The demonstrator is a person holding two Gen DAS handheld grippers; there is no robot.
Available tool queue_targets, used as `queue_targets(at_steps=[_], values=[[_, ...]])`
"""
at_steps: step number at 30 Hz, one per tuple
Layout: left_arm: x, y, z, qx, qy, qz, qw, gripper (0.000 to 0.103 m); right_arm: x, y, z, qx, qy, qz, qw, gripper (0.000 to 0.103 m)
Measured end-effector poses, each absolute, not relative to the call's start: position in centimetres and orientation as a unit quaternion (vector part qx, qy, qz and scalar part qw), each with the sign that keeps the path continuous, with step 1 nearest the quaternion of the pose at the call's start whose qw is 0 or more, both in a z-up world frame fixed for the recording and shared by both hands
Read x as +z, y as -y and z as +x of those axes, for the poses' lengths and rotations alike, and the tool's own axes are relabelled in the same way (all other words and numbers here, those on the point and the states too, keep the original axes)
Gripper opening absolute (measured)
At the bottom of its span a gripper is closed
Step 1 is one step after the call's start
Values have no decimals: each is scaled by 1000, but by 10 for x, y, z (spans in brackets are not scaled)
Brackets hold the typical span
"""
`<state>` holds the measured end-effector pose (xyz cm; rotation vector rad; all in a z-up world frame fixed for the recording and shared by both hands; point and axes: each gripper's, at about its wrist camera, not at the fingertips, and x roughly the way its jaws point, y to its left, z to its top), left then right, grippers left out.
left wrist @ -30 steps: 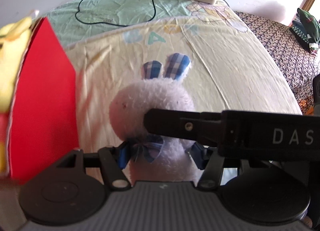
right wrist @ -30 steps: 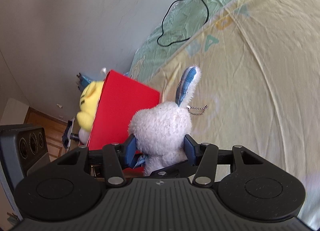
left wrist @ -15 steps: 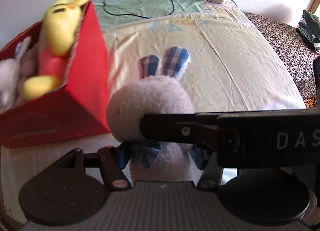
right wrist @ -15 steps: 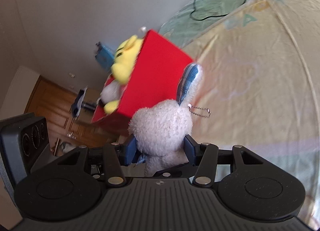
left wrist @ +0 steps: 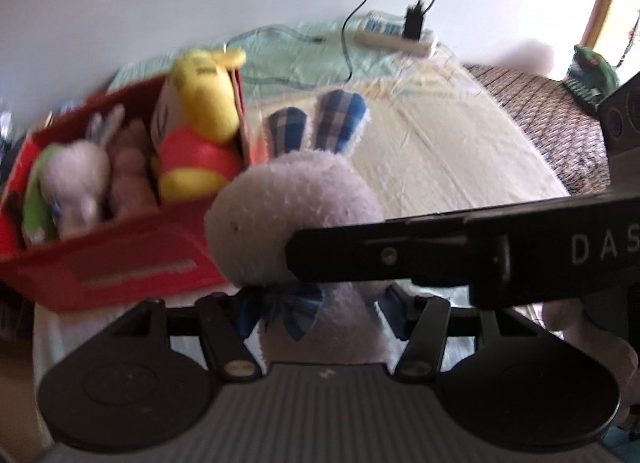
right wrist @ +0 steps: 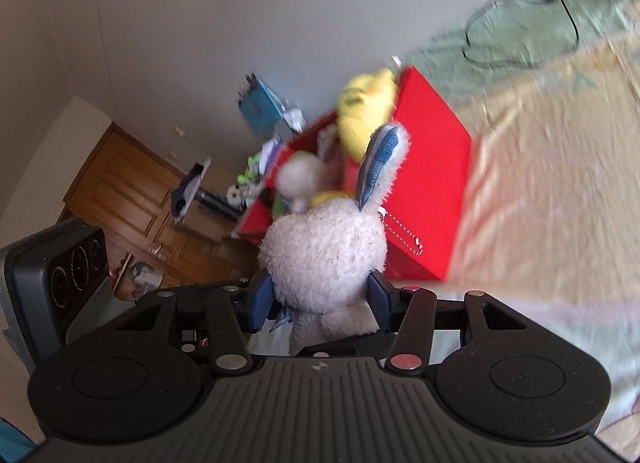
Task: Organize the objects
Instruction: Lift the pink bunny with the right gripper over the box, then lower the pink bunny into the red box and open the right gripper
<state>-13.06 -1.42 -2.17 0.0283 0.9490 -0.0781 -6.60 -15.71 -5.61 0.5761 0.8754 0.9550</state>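
Note:
A white plush bunny (left wrist: pixel 296 203) with blue plaid ears and a blue bow is held up over the bed. My left gripper (left wrist: pixel 320 311) is shut on its body. My right gripper (right wrist: pixel 320 303) is shut on the same bunny (right wrist: pixel 324 251), and one of its black fingers (left wrist: pixel 400 255) crosses the bunny's front in the left wrist view. Just left of the bunny stands an open red box (left wrist: pixel 132 259) (right wrist: pixel 432 167). The box holds a yellow plush (left wrist: pixel 204 107) (right wrist: pixel 364 111), a small white bunny (left wrist: pixel 76 171) and other soft toys.
A white power strip (left wrist: pixel 394 37) with a plug and black cable (left wrist: pixel 348 47) lies at the far edge of the bed (left wrist: pixel 460 151). A dark patterned blanket (left wrist: pixel 560 119) covers the right side. Past the box are a wooden door (right wrist: pixel 132 191) and floor clutter.
Both grippers have carried the bunny up and toward the red box. The box's open top and the toys inside have come into view.

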Motion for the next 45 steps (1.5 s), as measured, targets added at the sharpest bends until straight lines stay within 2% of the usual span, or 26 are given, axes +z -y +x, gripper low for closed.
queue_targets(at_steps=[8,21,32,37,45], values=[[8,-39,-132,-82,-409,13,909,59,-28,119,-74,416,-347,283,791,53],[18,-130,-113,-95,-391,-2,916,59,-19,42,-64,384,-305,284,824,53],[0,-164,-72,-100,-400,-35,911,60,-23,12,-28,342,-317,249,849,54],[-12,-172,-59,-94,-411,-54,905,66,-29,4,-15,338,-331,231,850,54],[-27,-175,-41,-80,-424,-56,900,68,-38,1,-3,328,-336,223,854,52]])
